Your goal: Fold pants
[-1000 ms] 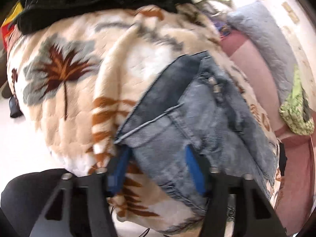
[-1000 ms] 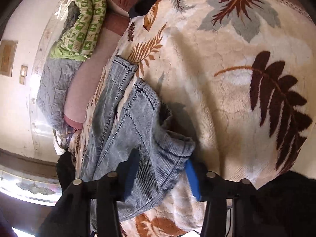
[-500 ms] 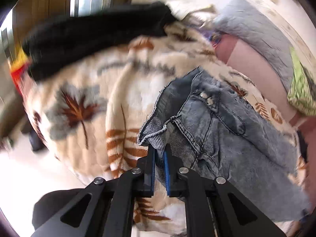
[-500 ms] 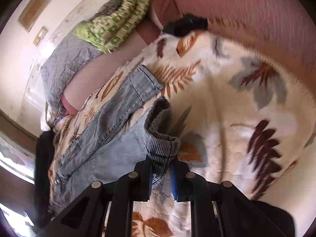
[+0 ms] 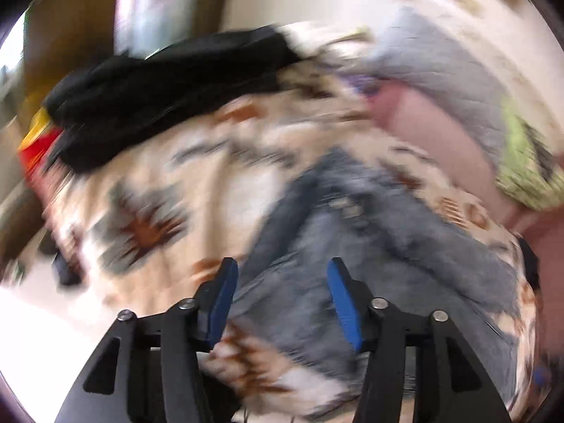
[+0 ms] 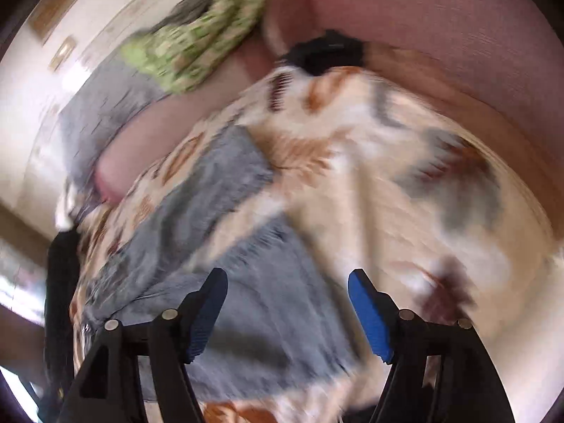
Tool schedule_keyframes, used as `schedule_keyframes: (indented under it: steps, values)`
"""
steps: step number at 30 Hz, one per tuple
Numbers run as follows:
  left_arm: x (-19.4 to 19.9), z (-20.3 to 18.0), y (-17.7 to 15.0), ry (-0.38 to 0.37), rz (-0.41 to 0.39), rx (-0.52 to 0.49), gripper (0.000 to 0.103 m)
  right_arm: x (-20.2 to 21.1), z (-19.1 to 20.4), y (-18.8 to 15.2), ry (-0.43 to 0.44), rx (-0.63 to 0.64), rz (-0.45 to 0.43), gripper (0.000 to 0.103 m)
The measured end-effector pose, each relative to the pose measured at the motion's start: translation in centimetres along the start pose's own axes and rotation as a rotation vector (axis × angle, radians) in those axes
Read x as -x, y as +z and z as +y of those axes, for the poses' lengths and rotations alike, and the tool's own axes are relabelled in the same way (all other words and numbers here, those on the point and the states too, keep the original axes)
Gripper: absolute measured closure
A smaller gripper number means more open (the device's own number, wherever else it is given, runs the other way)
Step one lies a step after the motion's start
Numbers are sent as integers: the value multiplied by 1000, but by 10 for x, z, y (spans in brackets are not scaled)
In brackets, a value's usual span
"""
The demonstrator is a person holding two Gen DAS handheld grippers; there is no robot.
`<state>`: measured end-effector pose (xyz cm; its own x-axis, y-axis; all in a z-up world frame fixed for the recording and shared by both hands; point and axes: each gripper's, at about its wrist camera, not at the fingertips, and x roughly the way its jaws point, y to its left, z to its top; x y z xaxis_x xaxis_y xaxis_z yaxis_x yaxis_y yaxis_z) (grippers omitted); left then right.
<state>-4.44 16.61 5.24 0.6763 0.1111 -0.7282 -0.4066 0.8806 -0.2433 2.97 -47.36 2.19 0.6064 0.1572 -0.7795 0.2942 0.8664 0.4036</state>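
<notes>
Blue-grey denim pants (image 5: 380, 246) lie on a cream leaf-print blanket (image 5: 197, 190); both views are motion-blurred. My left gripper (image 5: 282, 292) is open and empty, its blue pads above the waist end of the pants. In the right wrist view the pants (image 6: 268, 303) lie below my right gripper (image 6: 287, 303), which is also open and empty, over the leg end. A second leg (image 6: 218, 176) stretches away toward the far left on the blanket (image 6: 405, 183).
A black garment (image 5: 169, 91) lies at the blanket's far edge. A pink sofa back (image 6: 440, 35) carries a green patterned cloth (image 6: 197, 46) and a grey cloth (image 6: 102, 120). A small black item (image 6: 324, 53) sits by the sofa.
Both grippers were shut on folds of denim half a second ago; both have opened and let the pants drop flat onto the blanket. Both cameras are moving fast.
</notes>
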Motion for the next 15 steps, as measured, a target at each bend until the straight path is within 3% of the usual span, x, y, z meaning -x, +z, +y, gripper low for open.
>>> schedule_keyframes:
  steps: [3, 5, 6, 7, 9, 12, 14, 15]
  values:
    - [-18, -35, 0, -103, 44, -106, 48, -55, 12, 25, -67, 65, 99, 30]
    - [-42, -52, -7, -101, 93, -157, 47, -81, 13, 29, -130, 114, 145, 31]
    - [-53, -57, -12, -91, 111, -179, 47, -93, 12, 28, -143, 157, 173, 47]
    - [-69, -61, -22, -32, 153, -210, 47, -99, 15, 26, -152, 191, 191, 76]
    - [-95, -59, -35, 43, 229, -236, 46, -94, 31, 18, -208, 303, 166, 82]
    - [-94, -57, -43, 46, 153, -277, 43, -73, 49, 13, -336, 427, 30, 83]
    - [-93, -58, -43, 55, 153, -281, 43, -93, 42, 10, -383, 419, 102, 82]
    - [-93, -59, -41, 57, 159, -278, 43, -101, 40, 9, -408, 424, 108, 75]
